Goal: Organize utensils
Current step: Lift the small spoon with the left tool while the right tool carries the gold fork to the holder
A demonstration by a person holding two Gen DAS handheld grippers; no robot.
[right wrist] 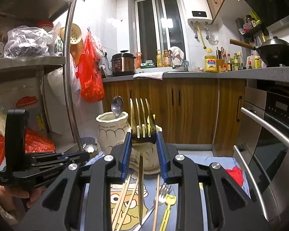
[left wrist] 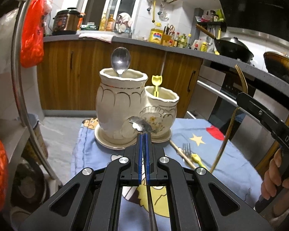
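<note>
A cream ceramic holder with a tall pot (left wrist: 119,104) and a low pot (left wrist: 161,105) stands on a saucer. A silver spoon (left wrist: 120,59) stands in the tall pot and a yellow plastic fork (left wrist: 156,82) in the low one. My left gripper (left wrist: 144,134) is shut on the handle of a second silver spoon (left wrist: 140,125), its bowl just in front of the holder. My right gripper (right wrist: 143,140) is shut on a gold fork (right wrist: 143,127), tines up, in front of the holder (right wrist: 113,132). The gold fork (left wrist: 240,77) also shows at the right of the left wrist view.
On the blue cartoon cloth (right wrist: 217,165) lie wooden chopsticks (right wrist: 123,202), a silver fork (right wrist: 160,198) and a yellow plastic fork (right wrist: 167,207). A metal shelf rack (right wrist: 71,77) stands to the left and an oven front (right wrist: 269,134) to the right. Kitchen counter and cabinets run behind.
</note>
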